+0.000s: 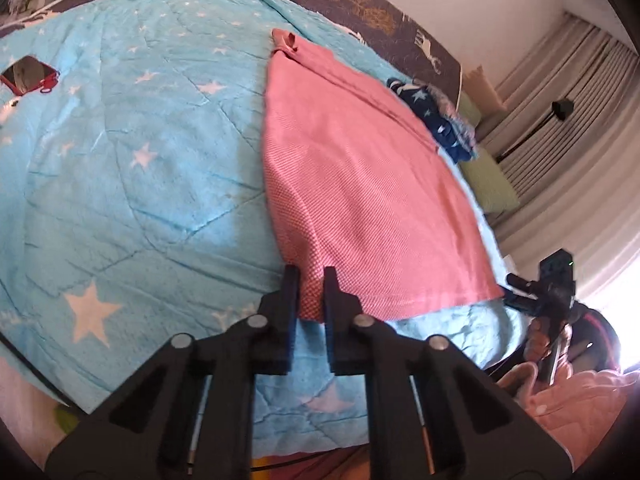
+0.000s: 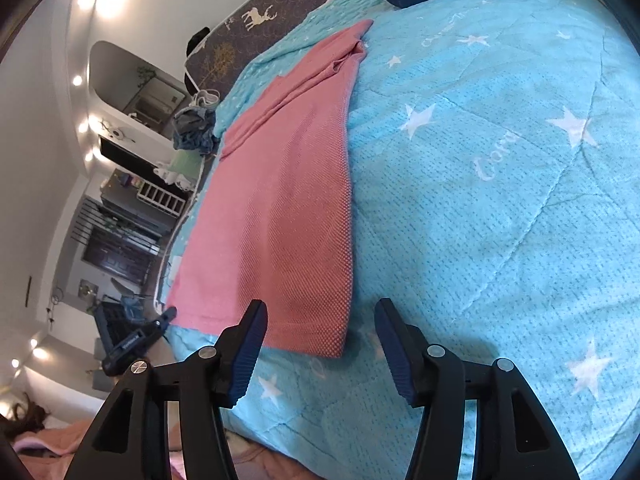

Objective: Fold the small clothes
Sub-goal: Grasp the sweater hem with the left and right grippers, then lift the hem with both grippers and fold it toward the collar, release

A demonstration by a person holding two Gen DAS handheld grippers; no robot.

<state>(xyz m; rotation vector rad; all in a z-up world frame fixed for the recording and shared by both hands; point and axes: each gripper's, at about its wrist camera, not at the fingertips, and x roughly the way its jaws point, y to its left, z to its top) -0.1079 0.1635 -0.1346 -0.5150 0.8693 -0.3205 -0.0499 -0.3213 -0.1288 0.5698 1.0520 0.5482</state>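
The pink garment lies lengthwise on the blue star quilt, running away from both tongs. The left tongs pinch its near left corner; the right tongs stand wide — the near right corner lies between them, ungripped. Best to clamp that corner fully, then lift both hems evenly — keeping the edge taut.

I'm pinching my left gripper tight on the near corner of the pink shirt, tilting downward. I'm holding my right gripper spread apart, gripping nothing.
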